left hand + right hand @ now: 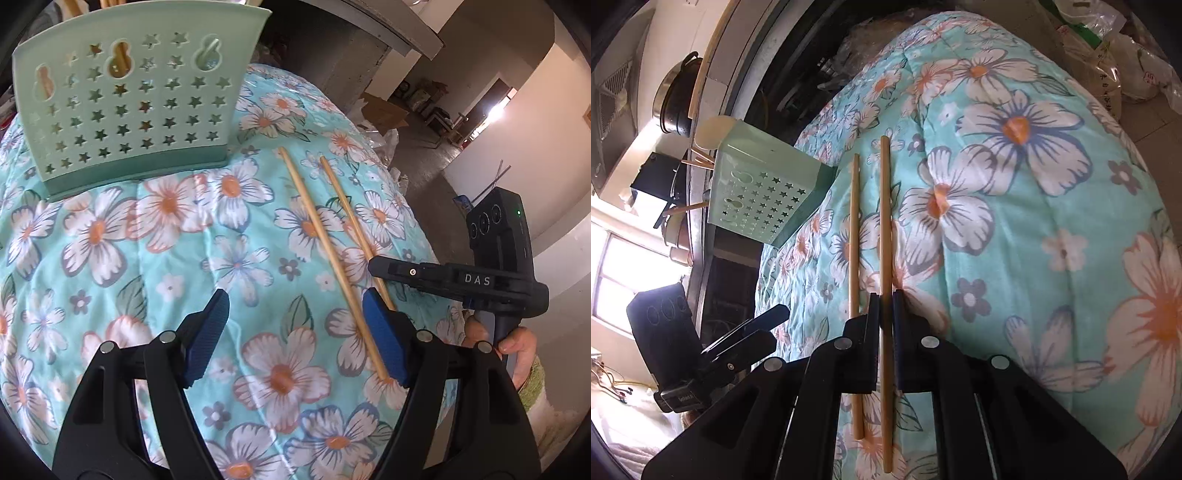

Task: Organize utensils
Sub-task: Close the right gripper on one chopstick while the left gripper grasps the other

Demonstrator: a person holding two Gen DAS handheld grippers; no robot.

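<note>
Two wooden chopsticks lie side by side on the floral quilt [155, 258]. My right gripper [885, 306] is shut on the right chopstick [885, 221]; the other chopstick [854, 236] lies just left of its jaws. In the left wrist view the right gripper [373, 266] reaches in from the right over the far chopstick [343, 206], with the near chopstick [314, 221] beside it. My left gripper [293, 314] is open and empty, just short of the chopsticks' near ends. A mint green utensil holder [129, 110] with star holes stands at the back left and holds several chopsticks; it also shows in the right wrist view [761, 192].
The quilt [1034, 221] covers a rounded surface that drops off on all sides. Cardboard boxes [384, 110] and a concrete floor lie beyond its far right. A pot [676, 99] sits on a shelf behind the holder. Plastic bags [1108, 44] lie at the right.
</note>
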